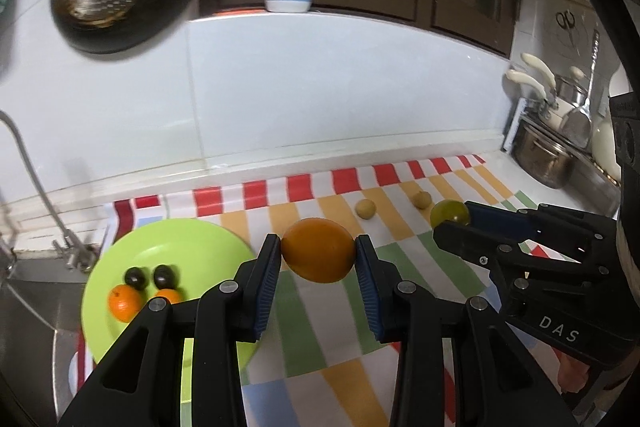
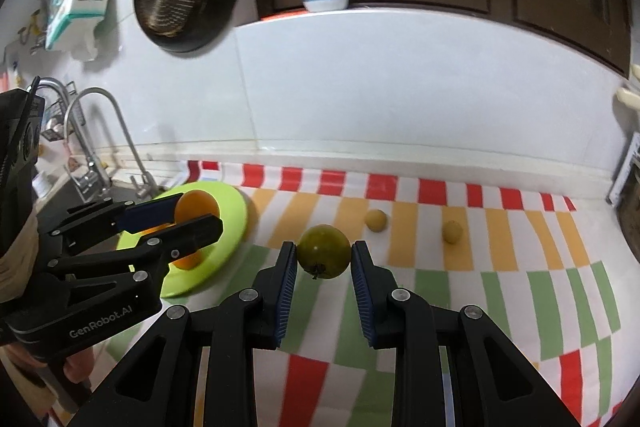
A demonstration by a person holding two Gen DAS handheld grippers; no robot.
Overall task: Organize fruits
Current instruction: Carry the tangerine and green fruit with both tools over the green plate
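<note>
Above striped cloth (image 1: pixel 320 327), left hand-held gripper (image 1: pixel 318 257) pinches orange (image 1: pixel 318 250); right hand-held gripper (image 2: pixel 323 259) pinches green fruit (image 2: pixel 323 251).

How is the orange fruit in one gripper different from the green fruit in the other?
The round orange fruit in the left gripper is bright orange; the round green fruit in the right gripper is dull olive. The orange fruit looks bigger. The green fruit shows a dark stem scar; the orange fruit shows none. Both are pinched between blue pads above the striped cloth.

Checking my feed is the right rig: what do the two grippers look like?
Both are matte black plastic with silver pivot screws and blue ribbed pads. The right gripper shows white "DAS" lettering; the left gripper reads "GenRobot.AI". A beige wrap sits behind each body.
</note>
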